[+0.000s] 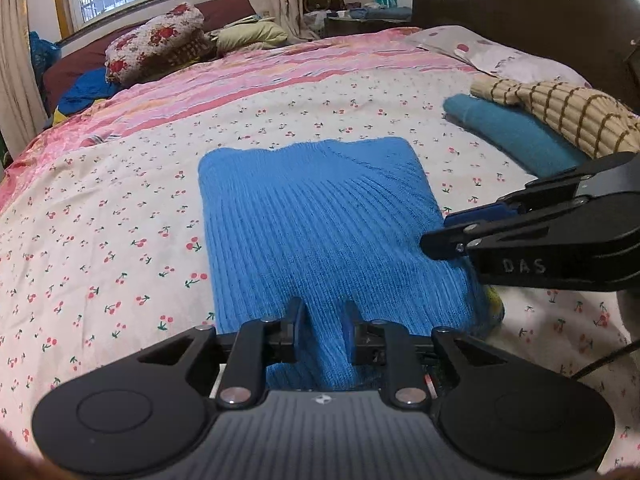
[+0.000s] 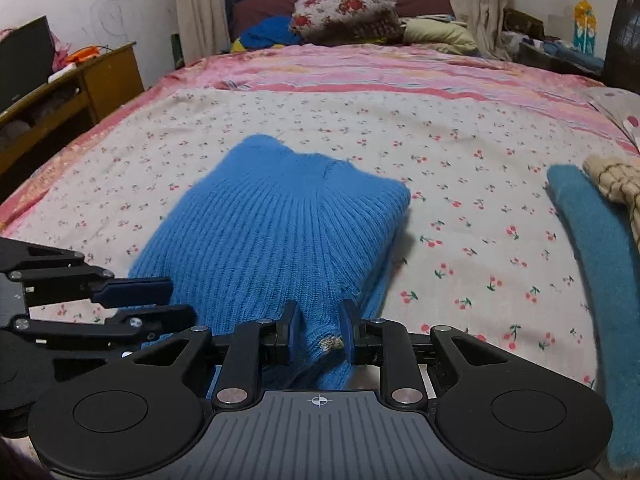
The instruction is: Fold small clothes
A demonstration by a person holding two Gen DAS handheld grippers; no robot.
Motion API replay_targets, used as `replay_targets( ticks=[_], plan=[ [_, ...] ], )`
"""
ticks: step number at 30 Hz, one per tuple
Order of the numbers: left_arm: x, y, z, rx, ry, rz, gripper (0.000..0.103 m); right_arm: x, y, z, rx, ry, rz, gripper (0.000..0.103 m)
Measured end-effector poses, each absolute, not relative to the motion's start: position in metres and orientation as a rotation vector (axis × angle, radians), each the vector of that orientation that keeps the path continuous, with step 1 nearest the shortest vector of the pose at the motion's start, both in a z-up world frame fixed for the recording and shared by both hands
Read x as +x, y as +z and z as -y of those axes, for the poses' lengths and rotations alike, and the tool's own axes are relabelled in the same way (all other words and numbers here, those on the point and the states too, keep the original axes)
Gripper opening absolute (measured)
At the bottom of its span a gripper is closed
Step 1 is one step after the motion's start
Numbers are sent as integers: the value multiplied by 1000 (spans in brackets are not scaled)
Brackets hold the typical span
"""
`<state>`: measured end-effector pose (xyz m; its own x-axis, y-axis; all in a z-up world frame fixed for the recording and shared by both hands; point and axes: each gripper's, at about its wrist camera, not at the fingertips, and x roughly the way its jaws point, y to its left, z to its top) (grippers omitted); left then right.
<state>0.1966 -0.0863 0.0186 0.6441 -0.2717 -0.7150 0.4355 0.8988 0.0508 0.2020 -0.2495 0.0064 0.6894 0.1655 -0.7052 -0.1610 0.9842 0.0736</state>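
Both my grippers, left [image 1: 323,330] and right [image 2: 320,330], pinch the near edge of the blue sweater [image 1: 320,220] on the bed [image 1: 120,220].

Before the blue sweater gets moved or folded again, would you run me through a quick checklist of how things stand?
1. Left gripper has the blue sweater between its pads at the near edge: ok.
2. Right gripper pinches a bunched ridge of the sweater's near edge: ok.
3. Both grips equally firm: cannot tell.
4. Sweater is folded into a compact rectangle: ok.
5. Bedsheet around the sweater is bare: ok.
6. Folded teal garment with the striped knit on it lies apart from the sweater: ok.
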Motion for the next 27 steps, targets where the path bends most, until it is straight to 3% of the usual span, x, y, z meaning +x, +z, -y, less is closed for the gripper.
replay_targets(
  ticks=[9,21,27],
  plan=[
    [206,29,71,161,-386,-753,28,197,7,259,25,152,-777,27],
    [192,27,75,183,-369,-772,34,176,14,259,75,131,-748,28],
    [189,22,73,190,-359,-808,34,180,1,258,89,112,-815,29]
  ],
)
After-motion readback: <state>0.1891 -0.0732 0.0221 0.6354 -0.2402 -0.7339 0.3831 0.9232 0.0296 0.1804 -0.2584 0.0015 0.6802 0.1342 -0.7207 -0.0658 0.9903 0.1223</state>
